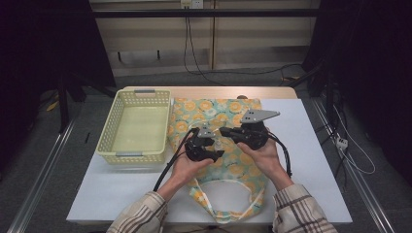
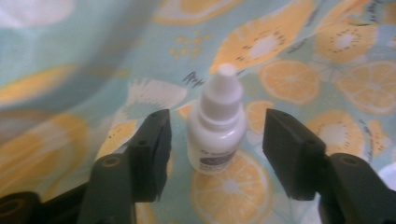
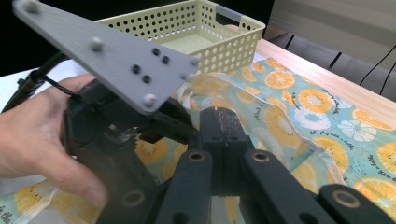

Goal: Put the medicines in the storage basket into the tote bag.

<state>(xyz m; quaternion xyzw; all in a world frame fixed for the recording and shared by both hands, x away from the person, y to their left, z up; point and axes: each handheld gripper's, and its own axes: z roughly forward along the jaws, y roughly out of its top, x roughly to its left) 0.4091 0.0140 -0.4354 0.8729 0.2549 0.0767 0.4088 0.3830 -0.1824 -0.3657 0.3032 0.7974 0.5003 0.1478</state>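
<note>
A small white dropper bottle [image 2: 217,135] with a dark label rests on a teal tote bag [image 2: 303,79] printed with orange slices. My left gripper [image 2: 217,116] is open around the bottle, with a gap between each jaw and it. In the high view the left gripper [image 1: 215,145] sits low over the middle of the bag [image 1: 233,109]. My right gripper [image 1: 224,131] faces it from the right, and its jaws [image 3: 219,114] are shut together just above the bag [image 3: 317,102]. Whether they pinch fabric I cannot tell. The left gripper's grey plate [image 3: 107,56] stands close in front.
A pale yellow perforated basket [image 1: 109,128] stands left of the bag, its wall [image 3: 210,42] behind the grippers. The bag's handles loop toward the front edge of the white mat [image 1: 316,145]. A wooden table edge [image 1: 209,91] runs along the back.
</note>
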